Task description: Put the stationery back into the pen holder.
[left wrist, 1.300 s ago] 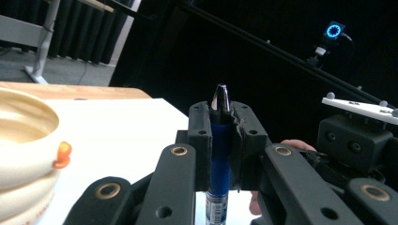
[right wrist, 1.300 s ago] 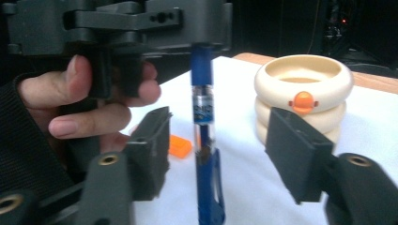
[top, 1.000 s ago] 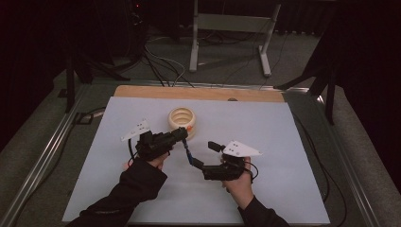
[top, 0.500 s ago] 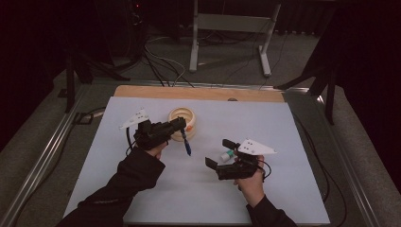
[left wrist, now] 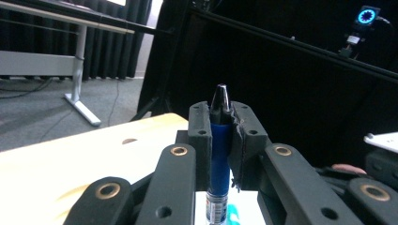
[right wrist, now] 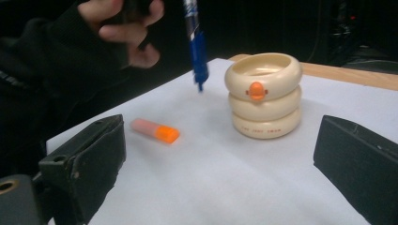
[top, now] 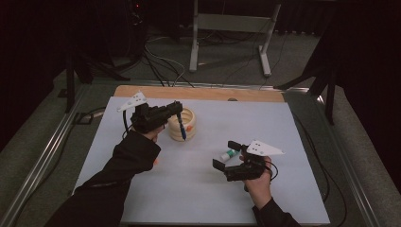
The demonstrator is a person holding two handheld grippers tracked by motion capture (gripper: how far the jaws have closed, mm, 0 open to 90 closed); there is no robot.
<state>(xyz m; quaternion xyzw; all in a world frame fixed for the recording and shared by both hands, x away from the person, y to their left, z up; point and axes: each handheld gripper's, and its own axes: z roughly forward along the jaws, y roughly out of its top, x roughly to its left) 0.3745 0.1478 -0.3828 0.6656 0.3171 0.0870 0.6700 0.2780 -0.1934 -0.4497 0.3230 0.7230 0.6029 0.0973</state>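
Right gripper (top: 226,161): nearest to me, low over the counter (top: 198,184), jaws spread wide with nothing between them; they have just finished opening.
Green-capped item (top: 229,154): just beyond my right gripper's jaw tips, lying on the counter, apart from the pads; too small to tell what it is.
Left gripper (top: 177,111): clamped tight on the blue pen (top: 181,129), raised off the counter beside the holder.
Pen in the grip: in the left gripper view the pen (left wrist: 219,140) stands squarely between my two pads, its black tapered end poking out past the jaw tips.
Pen's look: blue barrel, a printed label band further down; in the high view it hangs down from the jaws, slightly tilted.
Holder (right wrist: 264,95): cream, three stacked rings with a small orange beak on the front, open top; it sits just past the hanging pen end.
Step in hand: I judge I'm carrying the pen to drop it into the holder.
Doing it well: bring the lower end over the middle of the opening, straighten the pen, lower it inside the rim before letting go, or it may catch the rim and tip the holder.
Orange marker (right wrist: 155,131): on the counter under my left hand (right wrist: 123,28), clear of the route.
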